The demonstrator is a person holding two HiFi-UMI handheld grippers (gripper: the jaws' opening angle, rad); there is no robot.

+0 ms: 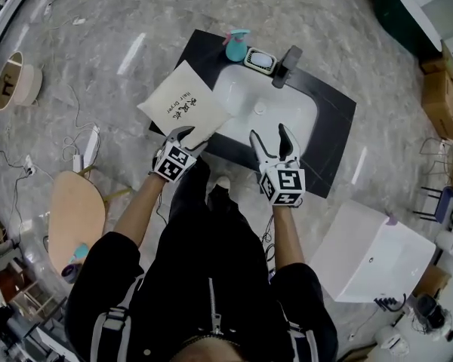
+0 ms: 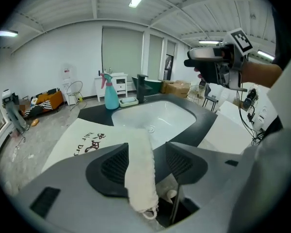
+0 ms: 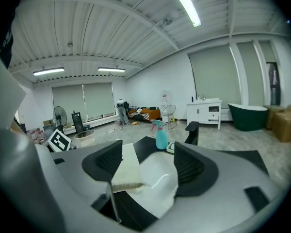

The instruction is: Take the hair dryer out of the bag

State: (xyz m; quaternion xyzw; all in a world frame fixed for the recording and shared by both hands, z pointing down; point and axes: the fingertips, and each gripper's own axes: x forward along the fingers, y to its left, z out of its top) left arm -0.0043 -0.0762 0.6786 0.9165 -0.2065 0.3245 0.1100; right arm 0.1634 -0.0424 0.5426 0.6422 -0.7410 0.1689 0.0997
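Note:
A flat cream cloth bag [image 1: 177, 100] with dark print lies on the left end of the black counter [image 1: 334, 123], hanging over its edge. No hair dryer shows outside it. My left gripper [image 1: 189, 140] is at the bag's near right corner. In the left gripper view that corner of the bag [image 2: 138, 164] stands between the jaws of the left gripper [image 2: 146, 152], against the left one, with a gap to the right one. My right gripper [image 1: 270, 136] hovers open over the front rim of the white sink [image 1: 268, 108], nothing between its jaws [image 3: 148, 166].
At the back of the counter stand a teal spray bottle [image 1: 236, 46], a soap dish [image 1: 260, 59] and a black faucet [image 1: 288, 62]. A white box [image 1: 374, 251] sits on the floor at the right, a wooden stool [image 1: 74, 213] at the left, cardboard boxes [image 1: 444, 89] far right.

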